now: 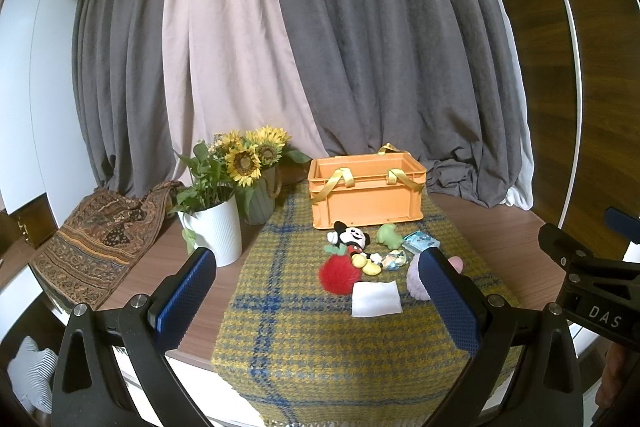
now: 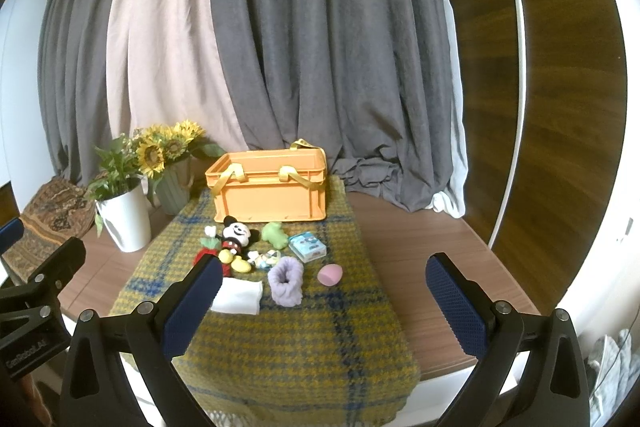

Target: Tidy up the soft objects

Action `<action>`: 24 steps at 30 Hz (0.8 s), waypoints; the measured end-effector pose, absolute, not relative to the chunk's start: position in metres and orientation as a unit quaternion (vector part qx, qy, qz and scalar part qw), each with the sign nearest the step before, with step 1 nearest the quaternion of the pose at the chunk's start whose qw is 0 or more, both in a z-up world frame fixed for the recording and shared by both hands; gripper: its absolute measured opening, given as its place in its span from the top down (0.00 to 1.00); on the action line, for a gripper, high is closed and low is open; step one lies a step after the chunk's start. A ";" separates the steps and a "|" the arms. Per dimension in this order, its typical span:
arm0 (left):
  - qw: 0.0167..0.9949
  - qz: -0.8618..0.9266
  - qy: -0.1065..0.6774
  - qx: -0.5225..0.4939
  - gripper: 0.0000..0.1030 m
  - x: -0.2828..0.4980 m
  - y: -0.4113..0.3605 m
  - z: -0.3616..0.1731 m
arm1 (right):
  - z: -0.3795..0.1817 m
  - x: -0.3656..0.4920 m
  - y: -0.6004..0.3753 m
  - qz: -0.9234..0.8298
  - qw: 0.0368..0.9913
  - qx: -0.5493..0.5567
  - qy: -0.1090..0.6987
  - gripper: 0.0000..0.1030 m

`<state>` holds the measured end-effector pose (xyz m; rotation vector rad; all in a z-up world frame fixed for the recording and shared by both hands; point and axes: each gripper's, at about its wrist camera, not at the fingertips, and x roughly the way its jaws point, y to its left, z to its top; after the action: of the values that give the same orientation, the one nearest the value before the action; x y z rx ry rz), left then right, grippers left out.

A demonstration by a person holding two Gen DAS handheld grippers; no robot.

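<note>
Right now both sets of blue-padded fingers are spread wide w/ nothing between them: left gripper and right gripper both hover above the near end of the yellow-and-blue plaid wool cloth covering the middle of the brown wooden desk.

Just past the fingers lie the soft things, all loose on the cloth, none in the bin yet: a folded white cloth square, a lilac fuzzy knit cuff, a pink egg-shaped sponge, a red fluffy pom-pom, a black-and-red mouse plush doll, a small pale patterned bundle, a green soft toy and a light-blue printed pack. Behind them stands the orange plastic crate w/ yellow ribbon handles, open-topped; interior not visible.

Judgement: first pick is pending. Best approach is prob. nearest items first, e.g. right side for the cuff, left for the white square. Come down straight, pinch mid-body so the fabric bunches rather than slips, lift clear of neighbours, drop over the rim and avoid the ribbon handles. Flat cloth may need a fingertip dug under an edge; watch for snagging the plaid.

Further out: white ribbed pot w/ green plant, sunflowers in a grey-green vase, grey and beige curtains.
</note>
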<state>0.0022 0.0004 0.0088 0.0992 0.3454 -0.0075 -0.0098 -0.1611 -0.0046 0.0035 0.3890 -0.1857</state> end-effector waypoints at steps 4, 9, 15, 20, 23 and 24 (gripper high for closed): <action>0.984 -0.004 0.172 0.050 0.00 0.002 -0.001 0.008 | -0.005 -0.009 -0.162 -0.092 0.977 0.002 0.195 0.00; 0.984 -0.002 0.173 0.049 0.00 0.002 0.000 0.007 | -0.007 -0.007 -0.163 -0.091 0.976 0.003 0.196 0.00; 0.983 -0.006 0.179 0.048 0.00 0.005 0.003 0.003 | -0.009 -0.005 -0.162 -0.090 0.976 0.004 0.199 0.00; 0.981 -0.015 0.190 0.045 0.00 0.015 0.006 -0.004 | -0.016 0.006 -0.161 -0.096 0.975 0.002 0.202 0.00; 0.980 -0.017 0.194 0.050 0.00 0.025 0.006 -0.012 | -0.023 0.015 -0.161 -0.089 0.974 0.003 0.209 0.00; 0.978 -0.019 0.198 0.055 0.00 0.029 0.005 -0.015 | -0.025 0.020 -0.161 -0.087 0.973 0.003 0.213 0.00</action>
<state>0.0294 0.0053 -0.0150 0.1106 0.3999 -0.0378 0.0198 -0.1606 -0.0255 0.0053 0.4295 -0.1758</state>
